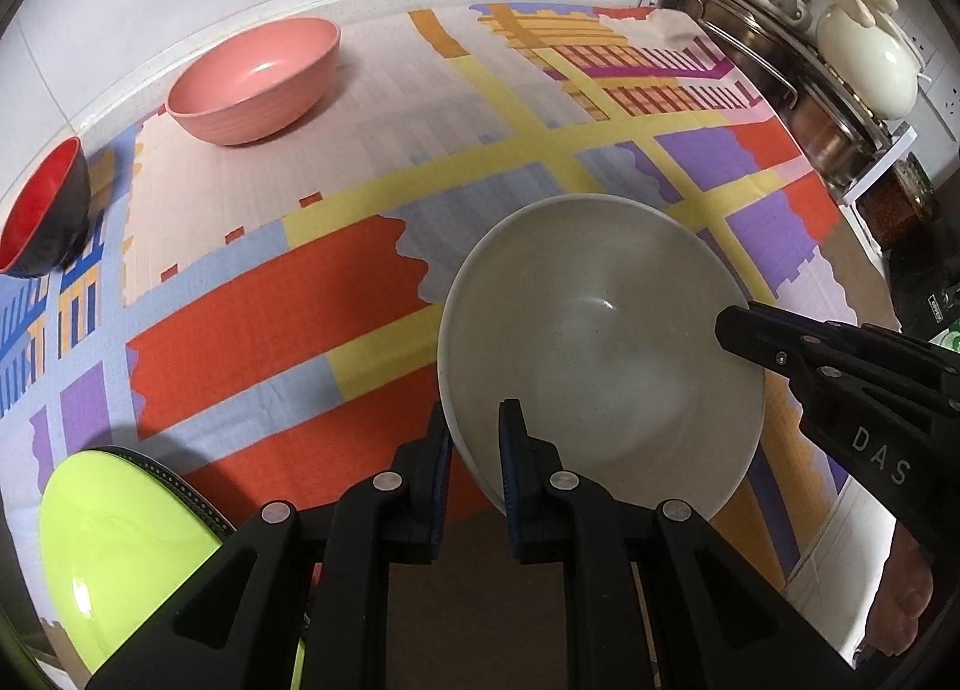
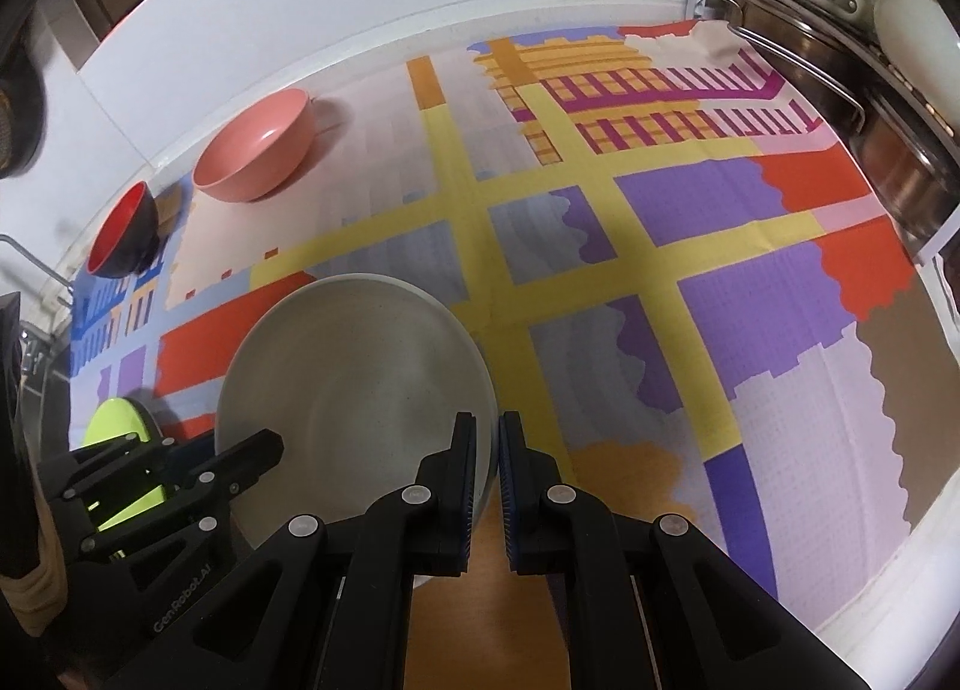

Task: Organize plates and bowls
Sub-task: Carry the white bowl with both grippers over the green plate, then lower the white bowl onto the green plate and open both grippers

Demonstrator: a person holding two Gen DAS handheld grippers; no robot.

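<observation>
A large speckled grey bowl (image 1: 600,342) (image 2: 354,378) is over the near part of the patterned cloth (image 1: 270,300) (image 2: 750,246). My left gripper (image 1: 475,432) is shut on its near rim, one finger inside and one outside. My right gripper (image 2: 487,438) is shut on the rim at the opposite side; its black finger (image 1: 744,327) shows at the bowl's right edge in the left wrist view. Whether the bowl rests on the cloth I cannot tell. A pink bowl (image 1: 258,84) (image 2: 258,150) stands at the far left. A red-and-black bowl (image 1: 42,210) (image 2: 123,234) stands beside it.
A lime-green plate (image 1: 120,558) (image 2: 117,420) lies at the near left, partly under the left gripper. A metal rack (image 1: 780,90) (image 2: 840,90) with pots and pale lids fills the far right corner. A jar (image 1: 900,198) stands beside it. A white wall backs the counter.
</observation>
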